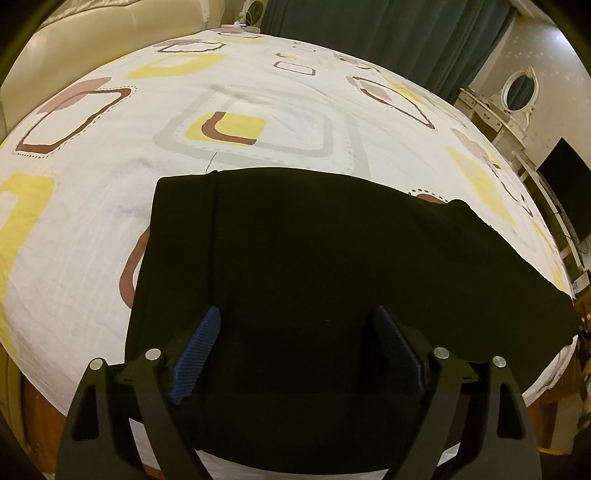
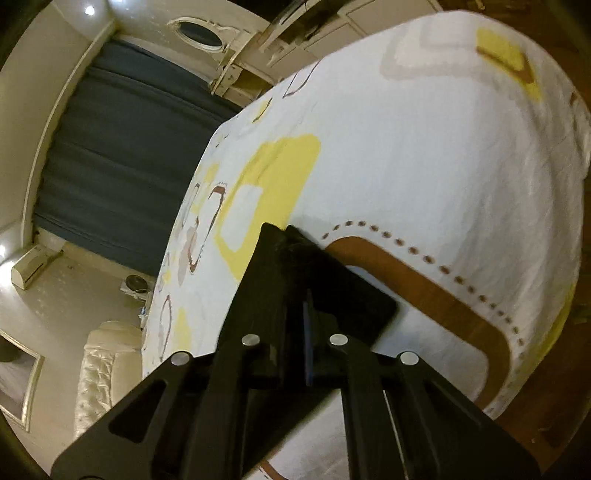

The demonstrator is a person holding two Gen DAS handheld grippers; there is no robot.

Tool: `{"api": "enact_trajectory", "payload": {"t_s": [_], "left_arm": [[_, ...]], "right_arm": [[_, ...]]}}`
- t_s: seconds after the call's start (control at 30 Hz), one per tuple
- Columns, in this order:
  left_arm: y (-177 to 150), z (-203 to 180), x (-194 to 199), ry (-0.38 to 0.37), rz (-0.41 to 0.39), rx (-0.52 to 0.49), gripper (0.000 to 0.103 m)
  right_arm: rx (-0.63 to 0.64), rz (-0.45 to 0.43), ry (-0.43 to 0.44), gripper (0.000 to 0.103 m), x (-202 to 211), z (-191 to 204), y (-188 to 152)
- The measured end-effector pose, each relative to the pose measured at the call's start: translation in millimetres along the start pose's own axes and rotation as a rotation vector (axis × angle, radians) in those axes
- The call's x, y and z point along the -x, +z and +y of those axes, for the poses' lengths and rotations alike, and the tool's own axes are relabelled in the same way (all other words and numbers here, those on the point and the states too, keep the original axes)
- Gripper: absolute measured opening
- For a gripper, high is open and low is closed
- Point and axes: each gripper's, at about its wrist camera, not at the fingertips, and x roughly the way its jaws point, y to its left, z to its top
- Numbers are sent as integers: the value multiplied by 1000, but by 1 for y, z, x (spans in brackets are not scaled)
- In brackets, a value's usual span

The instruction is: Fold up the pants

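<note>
Black pants (image 1: 295,251) lie spread on a bed with a white sheet (image 1: 92,206) printed with yellow and brown squares. My left gripper (image 1: 295,332) is open, its blue-padded fingers (image 1: 199,347) hovering over the near part of the pants with nothing between them. My right gripper (image 2: 308,314) is shut on an end of the black pants (image 2: 295,254) and holds it just above the sheet (image 2: 443,155). The rest of the pants is hidden behind the gripper in the right wrist view.
A cream padded headboard (image 1: 74,40) stands at the far left. Dark curtains (image 1: 388,29) hang behind the bed. A white dresser with an oval mirror (image 1: 517,92) and a dark screen (image 1: 565,184) stand to the right. The bed's near edge (image 1: 37,424) is wooden.
</note>
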Motion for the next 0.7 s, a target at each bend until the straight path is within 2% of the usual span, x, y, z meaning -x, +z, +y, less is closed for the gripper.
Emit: {"api": "enact_trajectory", "payload": {"t_s": [0.07,0.2,0.33,0.4,0.47,0.57,0.7], "left_arm": [[-1,0,-1,-1,0,-4,85],[-1,-1,-1,1,-1,-12,85],[0,0,-1,-5,2,-12,85],[0,0,-1,-5,2,-11,85],[1,0,-1,-7,2,-7,85],[0,-1,-1,-7,2,-8,85],[0,-1,-1,-6,-4,-10,86]], "right_arm": [[-1,27,-49,6,-11,-10,-3],[-5,47,-41,6,-21,-17,-3],[17,38,-54,10,-4,-12,9],[50,20,-84,25,4,-9,21],[77,32,-77,33,8,-7,34],[98,83,-20,44,0,-2,49],[94,152,29,50,-21,1,63]]}}
